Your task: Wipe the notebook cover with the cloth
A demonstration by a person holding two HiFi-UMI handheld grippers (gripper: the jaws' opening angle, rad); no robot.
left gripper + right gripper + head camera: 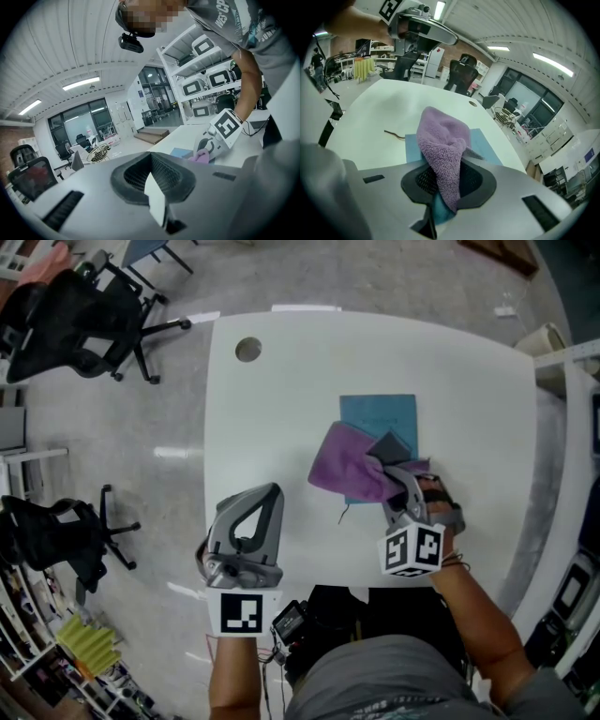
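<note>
Blue notebook (382, 414) flat on white table (272, 409), centre-right of head view. Purple cloth (345, 465) over its lower half, clamped in right gripper (386, 465). Wiping judged under way; upper cover bare, left to do. Left gripper (271, 493) closed on nothing, lower left, well apart. Free tabletop left and above; table edge nearer at right.

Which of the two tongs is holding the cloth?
The right tongs, shut on the purple cloth over the blue notebook; the left tongs hold nothing.
</note>
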